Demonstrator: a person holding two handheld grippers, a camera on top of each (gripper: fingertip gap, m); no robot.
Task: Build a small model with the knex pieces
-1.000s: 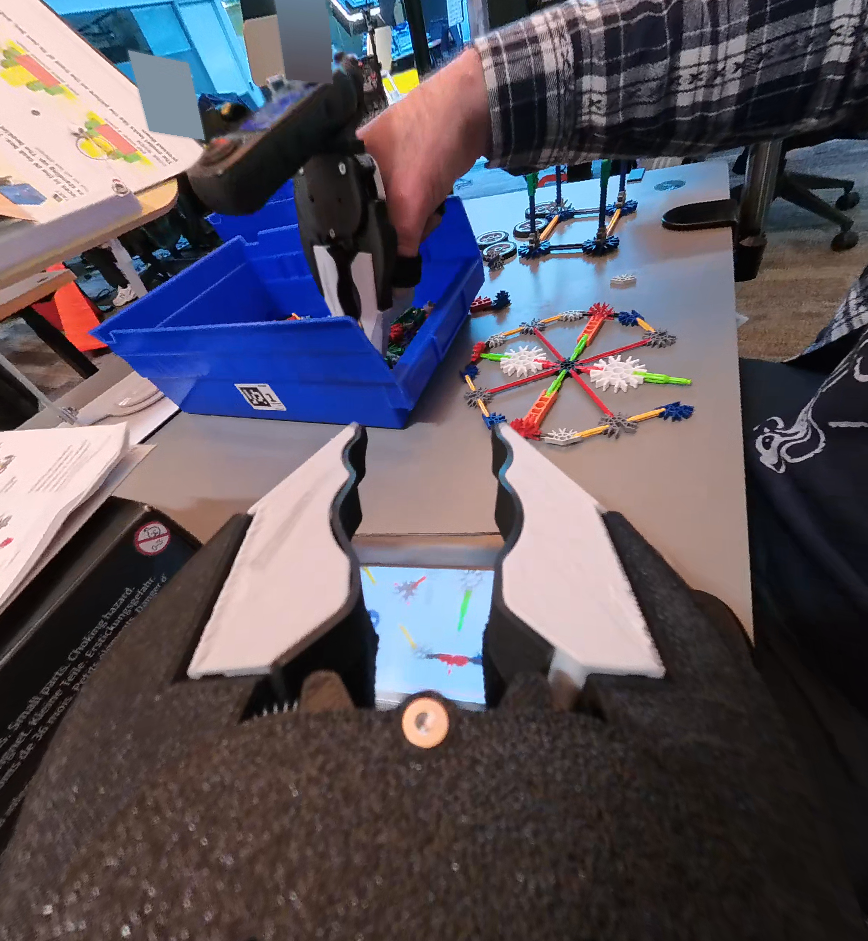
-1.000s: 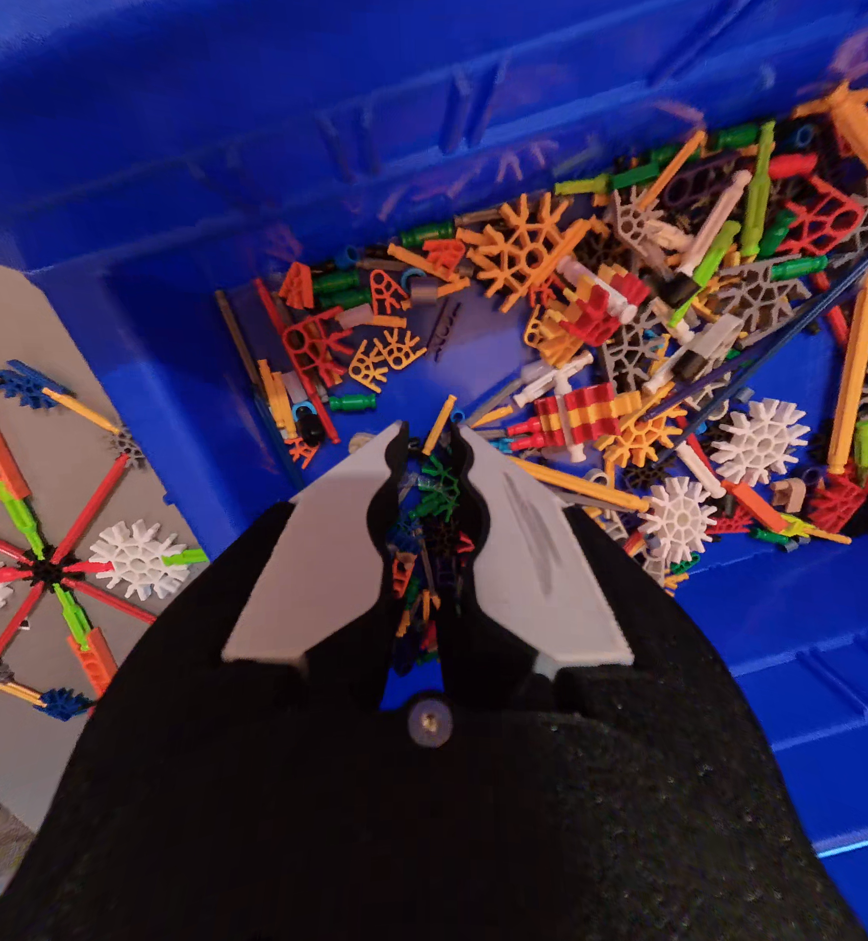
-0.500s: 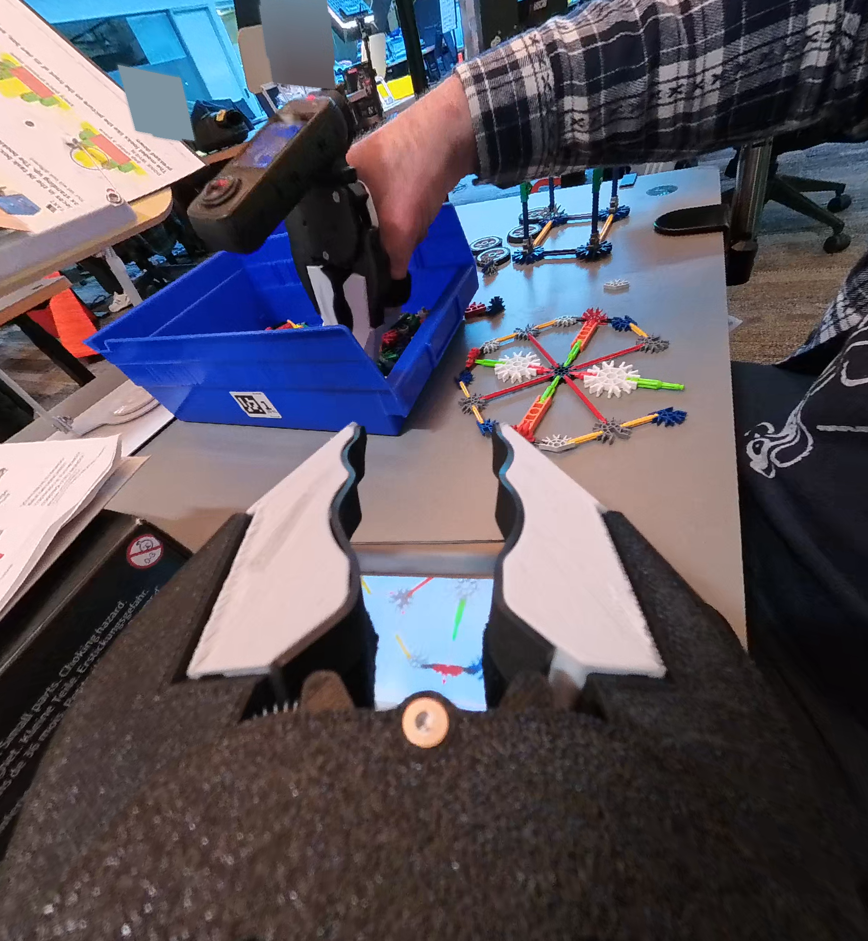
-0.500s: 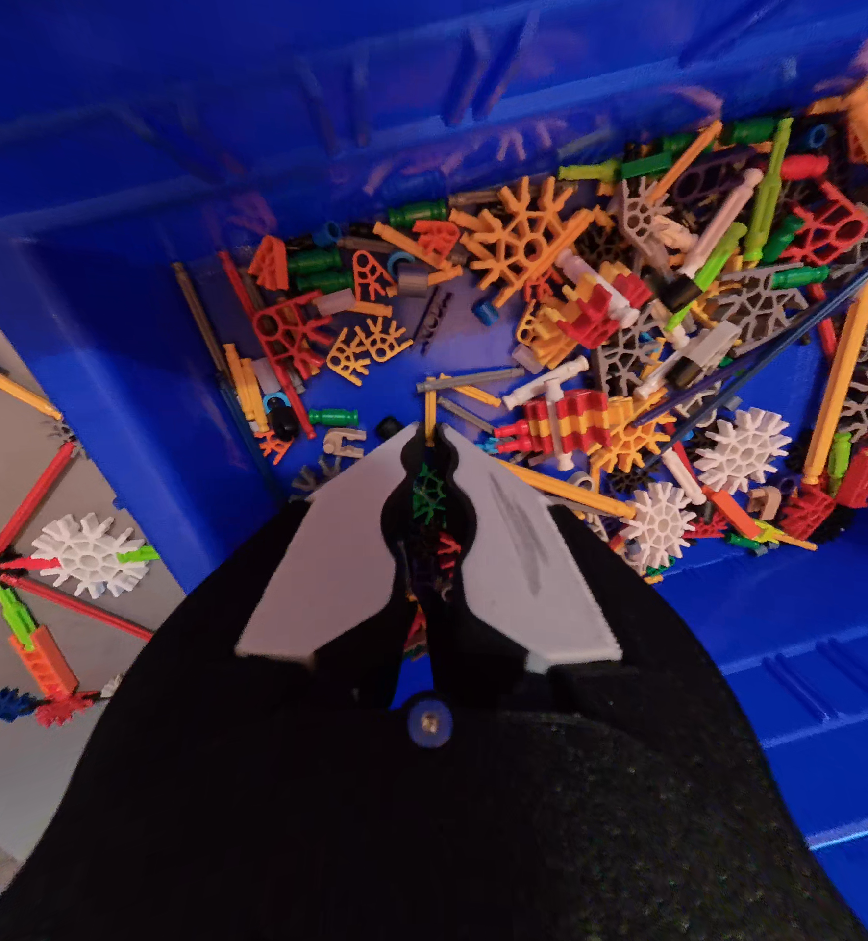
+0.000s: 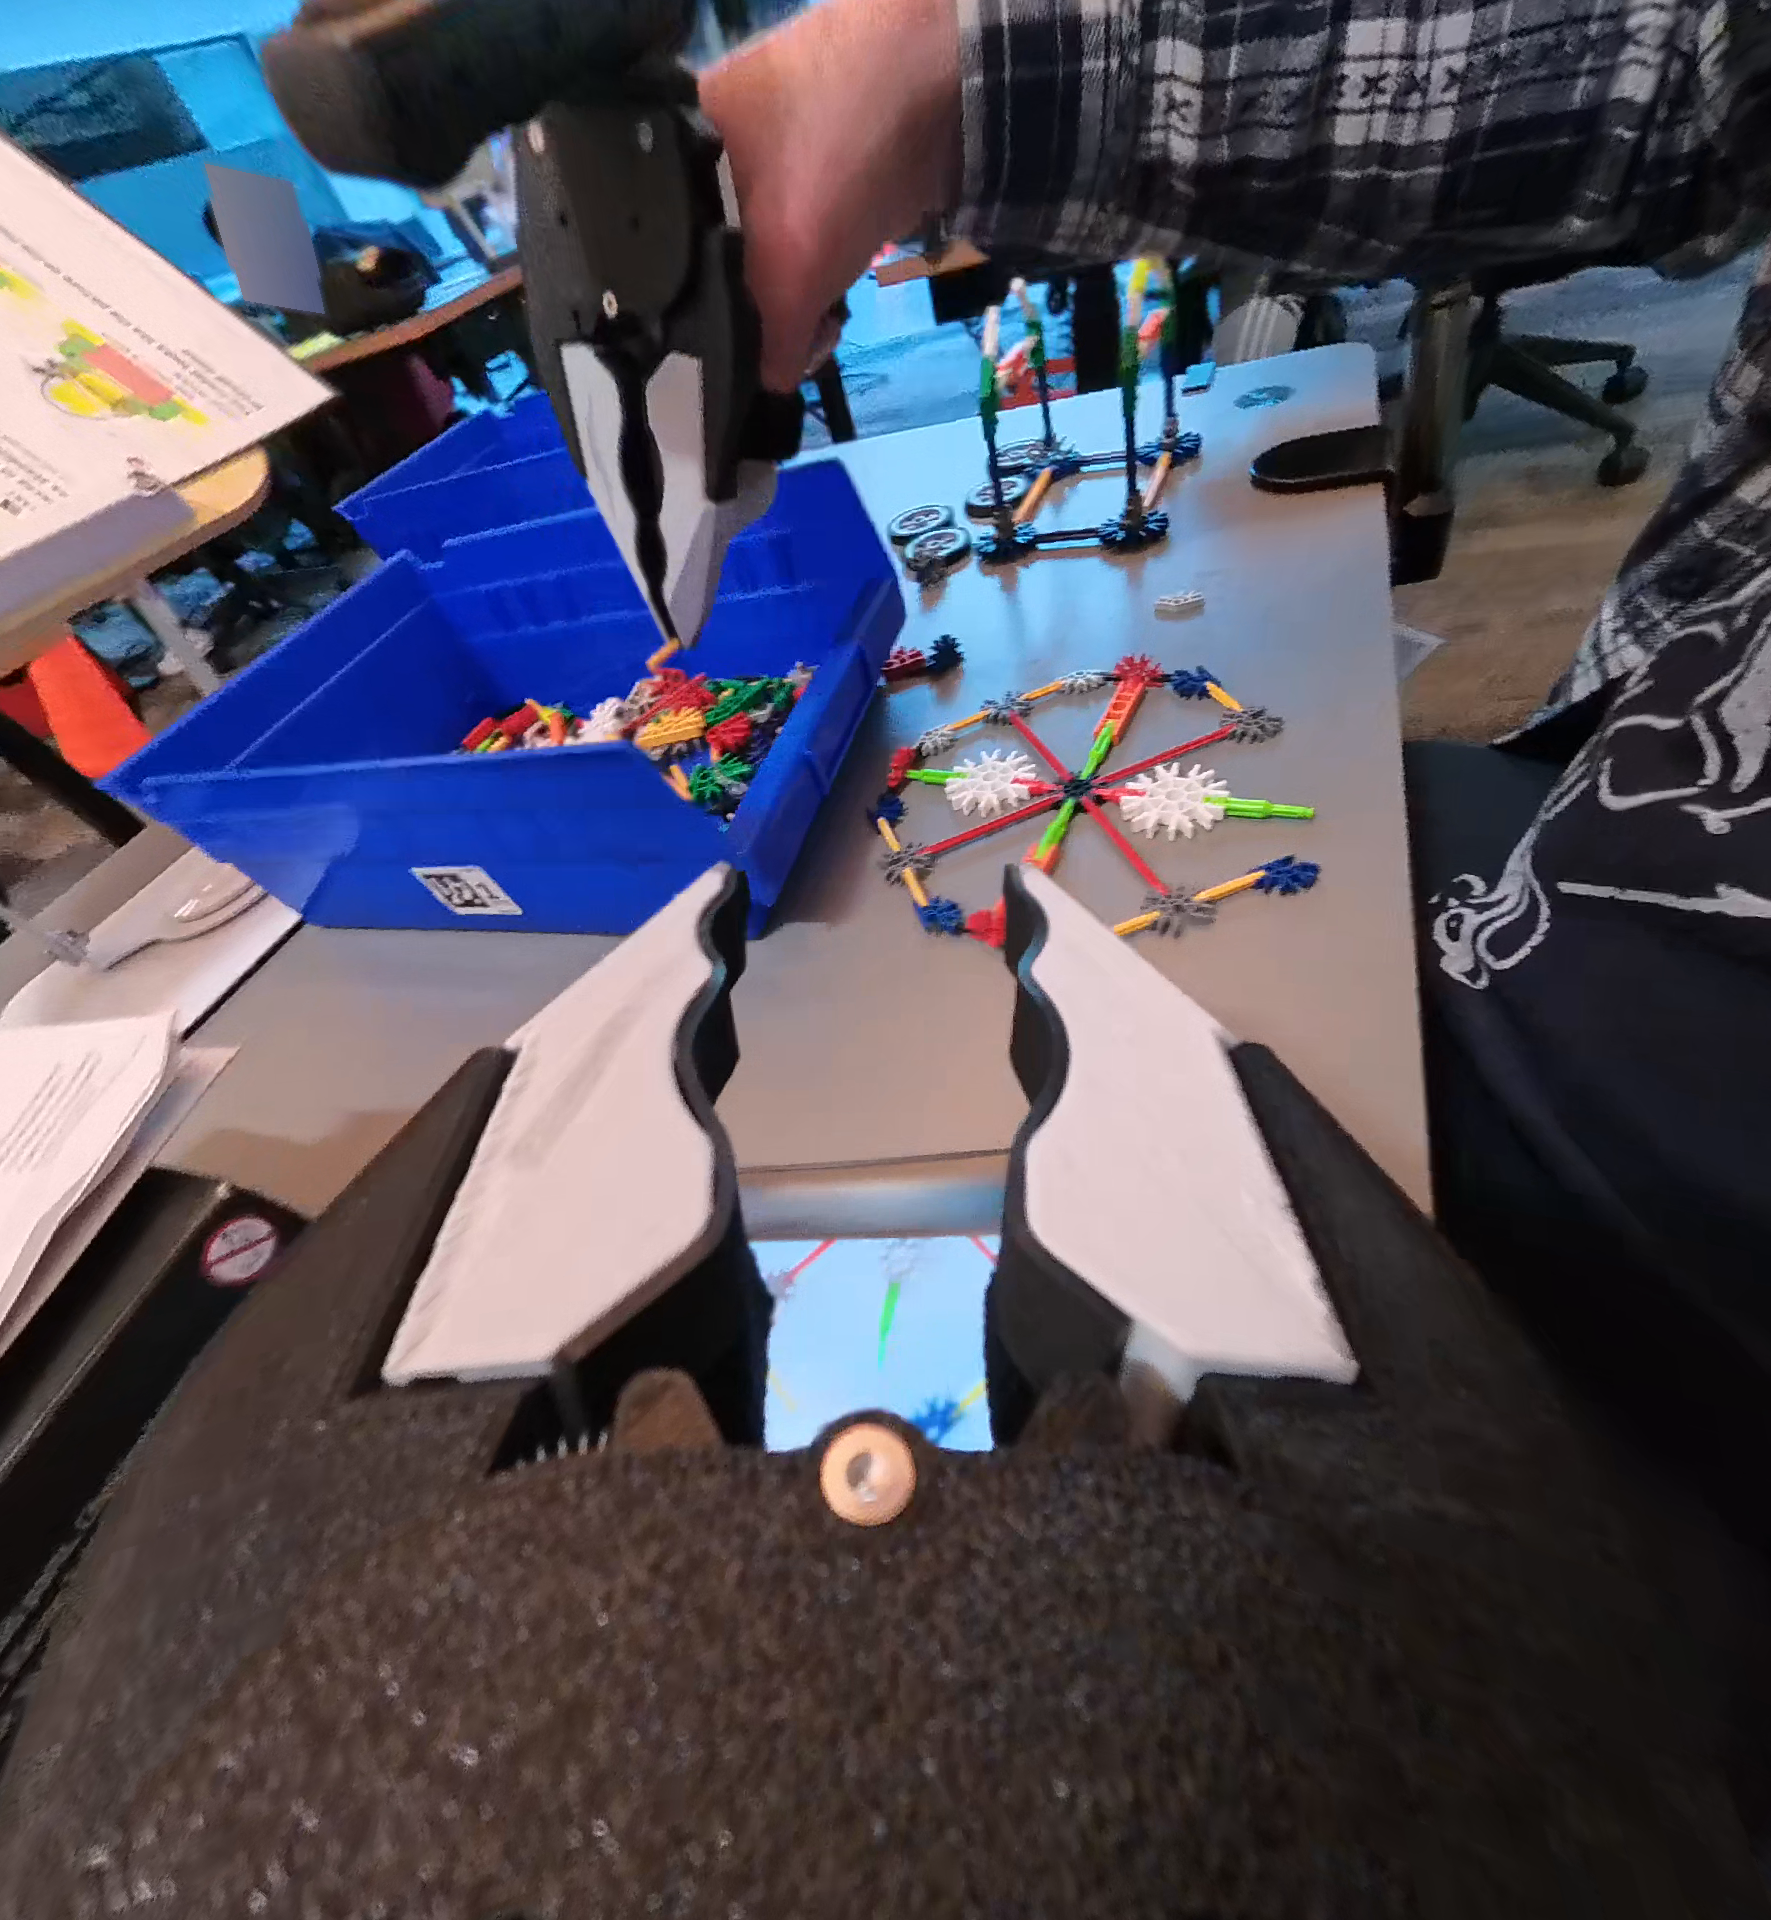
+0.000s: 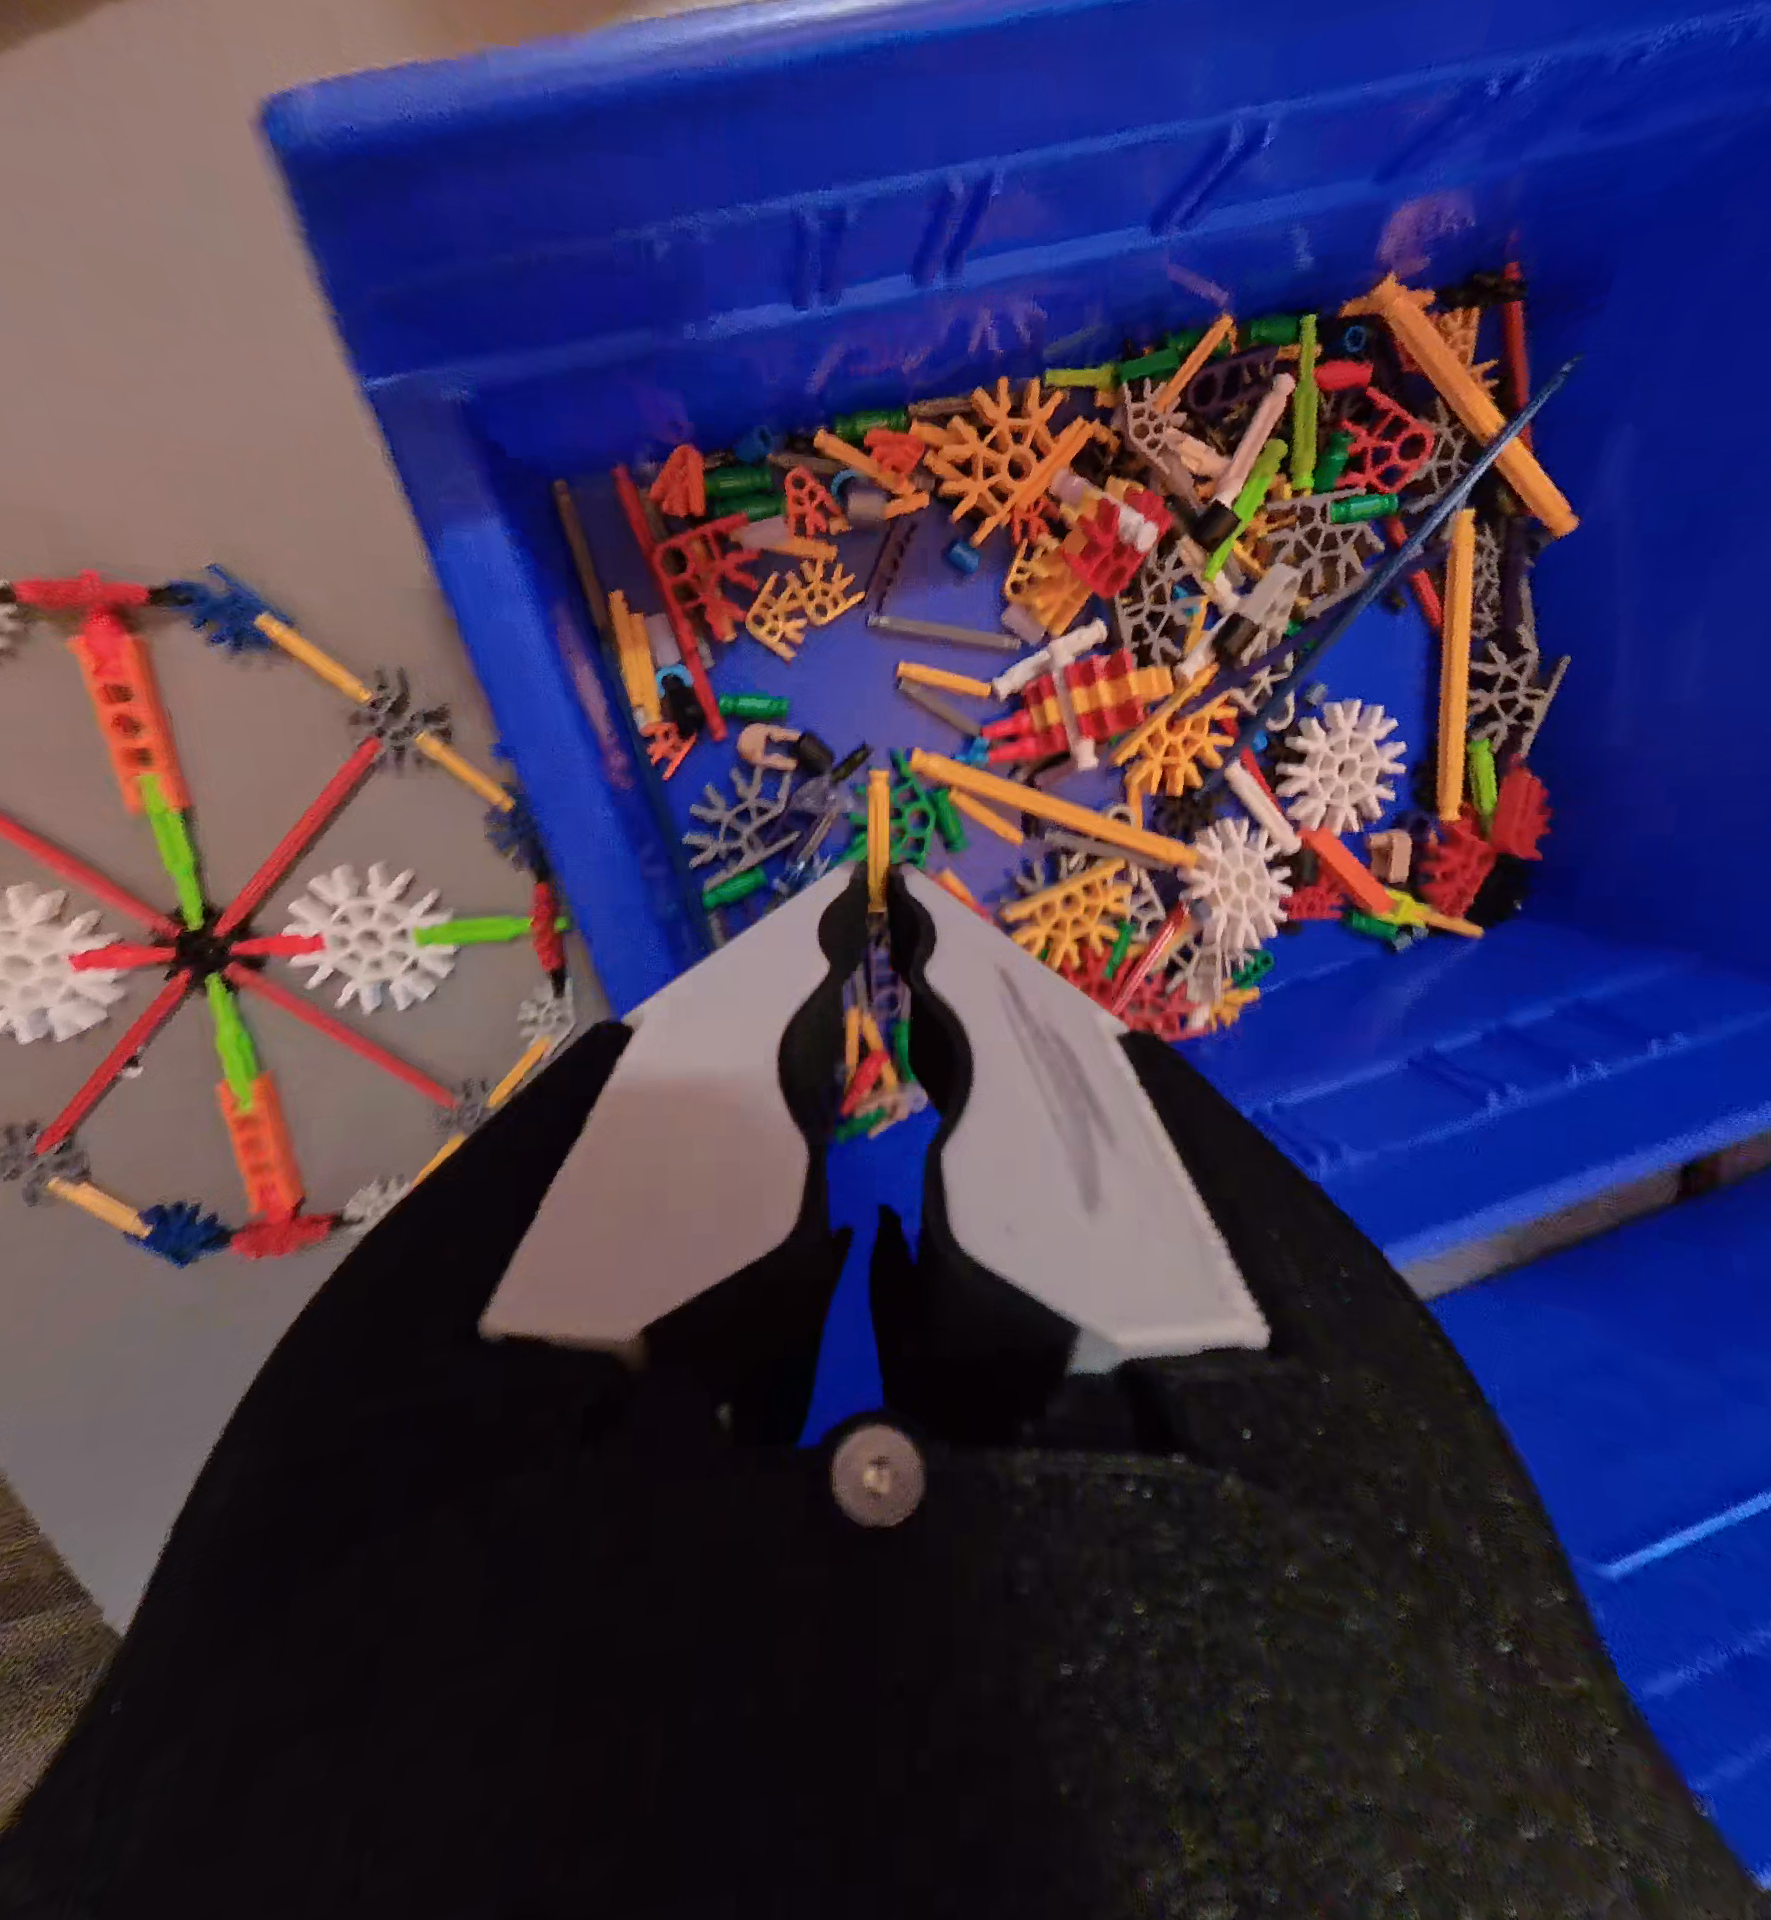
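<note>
My right gripper (image 6: 878, 896) hangs above the blue bin (image 6: 964, 239) of mixed construction pieces, jaws closed on a short yellow rod (image 6: 877, 836). My left gripper (image 5: 868, 925) hovers over the grey worktop (image 5: 860, 1039), jaws open and empty, near the flat spoked wheel model (image 5: 1078, 790) beside the bin

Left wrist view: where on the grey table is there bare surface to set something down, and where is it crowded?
Bare grey table lies between the open left gripper, the blue bin and the flat wheel model. A narrower strip runs along the wheel's right. Crowded: the bin's loose parts under the right gripper pinching a yellow rod, and the far upright frame.
</note>
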